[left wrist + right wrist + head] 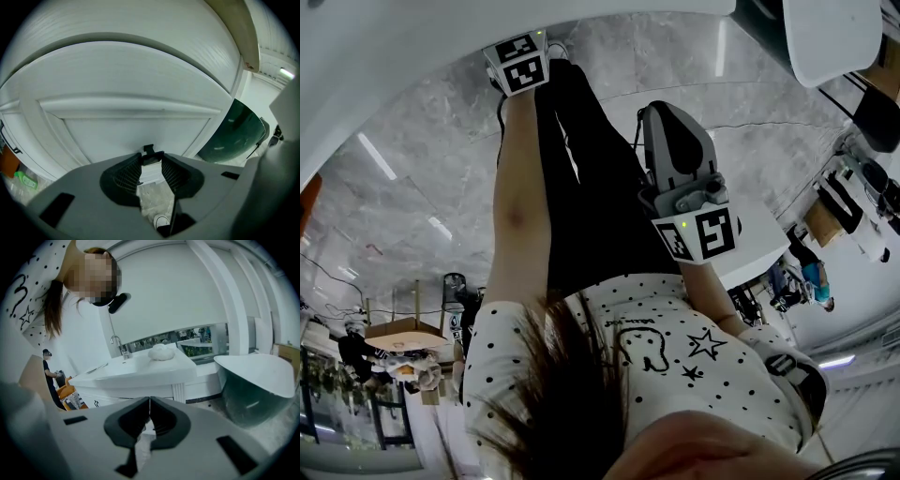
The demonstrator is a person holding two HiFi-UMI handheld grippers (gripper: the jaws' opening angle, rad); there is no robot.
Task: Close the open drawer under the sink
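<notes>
Jaws of the left gripper (pixel 151 158) close on the small black handle (pixel 149 150) of a white drawer front (pixel 136 136), the pull filling the gap between their tips with a pad against each end. The panelled front fills most of the left gripper view and stands directly ahead of the tool. A dark green bathtub (pixel 234 131) shows past its right edge. The right gripper (pixel 149 402) hangs free of the cabinet, its jaws pressed together with nothing between them. Beyond them the right gripper view takes in the white vanity (pixel 136 380) from further back, with its sink (pixel 124 366), a chrome tap (pixel 119 345) and a white lump (pixel 161 352) on the counter; the tub stands to the right of it. In the head view each tool carries a marker cube (pixel 517 63) printed with black-and-white squares, and the wearer's dotted shirt (pixel 675 347) bears drawn stars. A second person (pixel 47 366) stands far off at the left.
</notes>
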